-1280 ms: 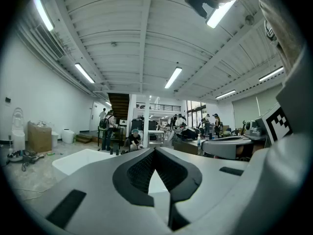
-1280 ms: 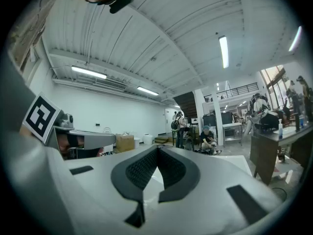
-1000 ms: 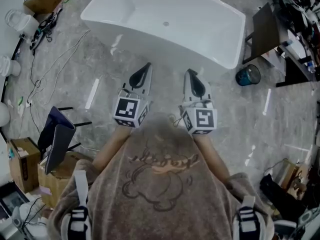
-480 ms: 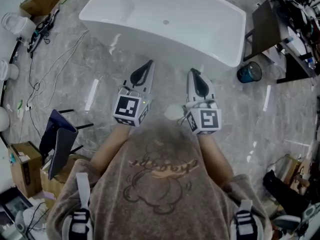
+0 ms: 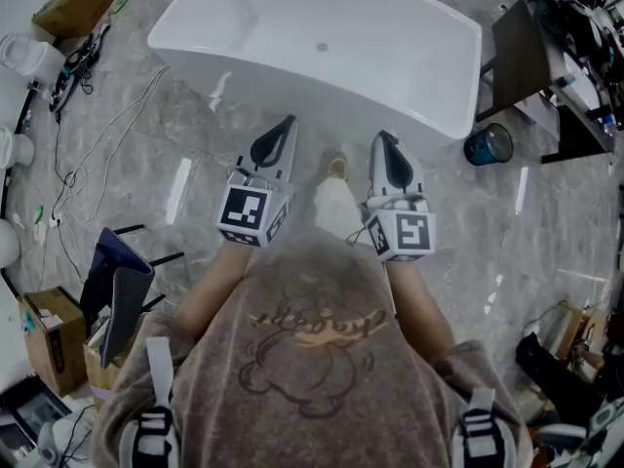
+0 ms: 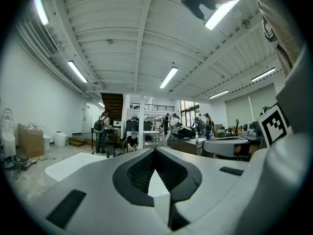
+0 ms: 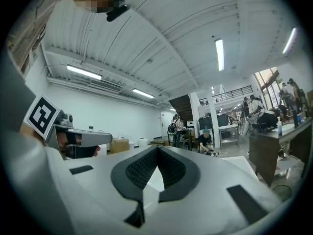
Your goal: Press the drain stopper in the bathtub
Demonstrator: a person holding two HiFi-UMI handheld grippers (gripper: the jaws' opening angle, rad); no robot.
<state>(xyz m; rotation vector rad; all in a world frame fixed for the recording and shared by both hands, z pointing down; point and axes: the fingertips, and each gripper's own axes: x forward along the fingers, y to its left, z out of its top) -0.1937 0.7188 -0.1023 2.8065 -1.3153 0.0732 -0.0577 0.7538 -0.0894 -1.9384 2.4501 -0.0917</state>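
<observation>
The small round metal drain stopper (image 5: pixel 322 47) is lying in the middle of the bottom of the white rectangular bathtub (image 5: pixel 429 115), which is standing on the grey marbled floor (image 5: pixel 195 164). Short of the tub's near wall, the left hand-held gripper (image 5: pixel 283 133) and the right hand-held gripper (image 5: pixel 382 142) are hovering side by side, pointing toward it — both well apart from the stopper. Each is gripping nothing, its jaws meeting at the tips. A blue bucket (image 5: pixel 485 146) is sitting just beside the tub's right corner.
</observation>
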